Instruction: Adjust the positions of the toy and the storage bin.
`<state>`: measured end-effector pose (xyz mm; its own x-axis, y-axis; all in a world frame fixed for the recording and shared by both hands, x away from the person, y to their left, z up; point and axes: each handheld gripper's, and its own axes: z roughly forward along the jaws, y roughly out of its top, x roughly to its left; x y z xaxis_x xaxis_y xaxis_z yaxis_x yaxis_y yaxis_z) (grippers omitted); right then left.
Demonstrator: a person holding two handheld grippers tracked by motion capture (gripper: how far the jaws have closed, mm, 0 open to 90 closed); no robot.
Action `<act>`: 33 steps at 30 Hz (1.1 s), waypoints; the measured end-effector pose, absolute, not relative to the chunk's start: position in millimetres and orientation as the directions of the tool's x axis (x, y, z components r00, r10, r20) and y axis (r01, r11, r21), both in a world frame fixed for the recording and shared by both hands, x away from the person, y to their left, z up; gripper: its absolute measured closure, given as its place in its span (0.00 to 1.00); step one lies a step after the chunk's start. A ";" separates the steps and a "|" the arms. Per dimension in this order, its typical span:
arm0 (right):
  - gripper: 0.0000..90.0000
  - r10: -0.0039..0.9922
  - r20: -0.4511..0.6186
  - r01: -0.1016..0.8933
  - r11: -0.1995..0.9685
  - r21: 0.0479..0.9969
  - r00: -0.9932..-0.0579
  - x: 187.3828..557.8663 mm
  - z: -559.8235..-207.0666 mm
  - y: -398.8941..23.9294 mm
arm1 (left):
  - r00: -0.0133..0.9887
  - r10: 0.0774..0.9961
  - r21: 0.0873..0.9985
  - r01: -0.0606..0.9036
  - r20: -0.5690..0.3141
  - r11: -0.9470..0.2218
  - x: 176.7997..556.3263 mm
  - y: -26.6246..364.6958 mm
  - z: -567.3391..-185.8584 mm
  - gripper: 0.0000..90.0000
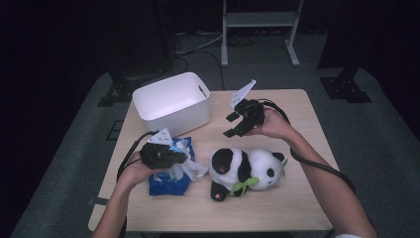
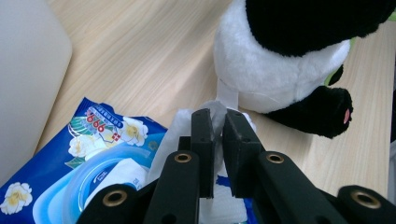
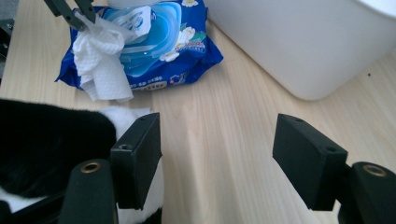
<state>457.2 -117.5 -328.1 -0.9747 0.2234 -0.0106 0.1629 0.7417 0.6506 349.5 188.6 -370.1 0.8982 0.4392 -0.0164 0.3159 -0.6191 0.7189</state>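
Observation:
A blue pack of wet wipes lies on the wooden table, its flip lid open. My left gripper hovers over the pack, shut on a white wipe that trails out of it; in the left gripper view the wipe is pinched between the black jaws of my left gripper. A panda plush lies just right of the pack. My right gripper hangs open above the table behind the panda, nothing between its jaws.
A white plastic bin stands at the back left of the table, close behind the pack. Bare wood lies between the bin and the panda. Cables trail from both grippers.

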 end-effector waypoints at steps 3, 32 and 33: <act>0.35 0.212 -0.020 0.149 0.746 0.649 -0.977 460.2 -326.8 -111.3 | 0.896 0.443 0.722 0.320 -0.021 -0.613 348.7 189.6 -371.2 0.92; 0.34 0.158 -0.055 0.087 0.763 0.640 -0.986 479.9 -313.4 -77.3 | 0.891 0.453 0.726 0.326 -0.022 -0.605 345.8 199.8 -371.8 0.92; 0.34 0.153 -0.059 0.080 0.764 0.640 -0.986 480.8 -313.0 -75.9 | 0.890 0.455 0.726 0.327 -0.022 -0.605 345.5 200.2 -371.8 0.92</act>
